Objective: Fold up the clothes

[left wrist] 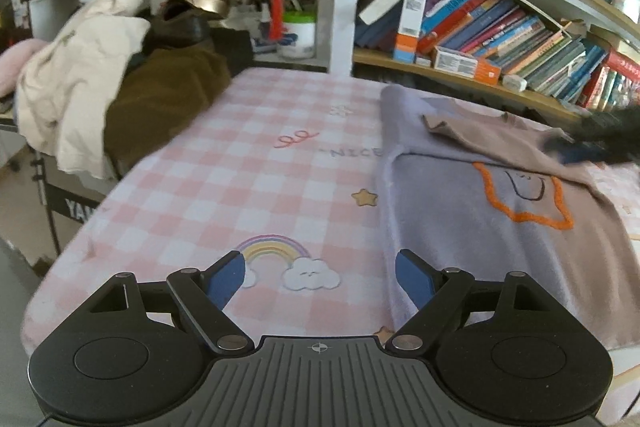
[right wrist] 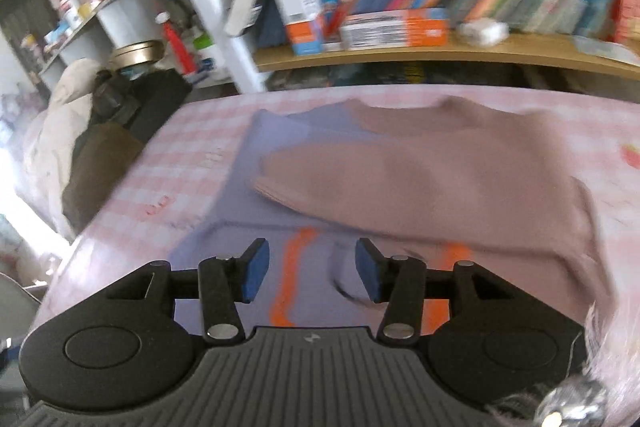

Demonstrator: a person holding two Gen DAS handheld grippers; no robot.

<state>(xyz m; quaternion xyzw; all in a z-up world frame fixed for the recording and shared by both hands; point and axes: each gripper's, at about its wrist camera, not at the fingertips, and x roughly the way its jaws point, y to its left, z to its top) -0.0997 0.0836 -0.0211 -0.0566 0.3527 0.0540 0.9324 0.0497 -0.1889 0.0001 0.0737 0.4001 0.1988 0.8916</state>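
Sweater (left wrist: 472,227): lilac and tan, orange outline on the chest, lay at the right of the frame on the pink checked bench (left wrist: 240,187), tan part folded over. My left fingers (left wrist: 320,281) released, empty; right fingers (right wrist: 312,269) likewise, above the sweater.

A lilac-and-mauve knit sweater with an orange stitched outline (left wrist: 500,195) lies on the right part of the pink checked tablecloth (left wrist: 240,187). One sleeve (right wrist: 400,171) is folded across its chest. Behind it stands a wooden shelf of books (left wrist: 520,27); a heap of cream and brown garments (left wrist: 100,87) lies at the cloth's far left.
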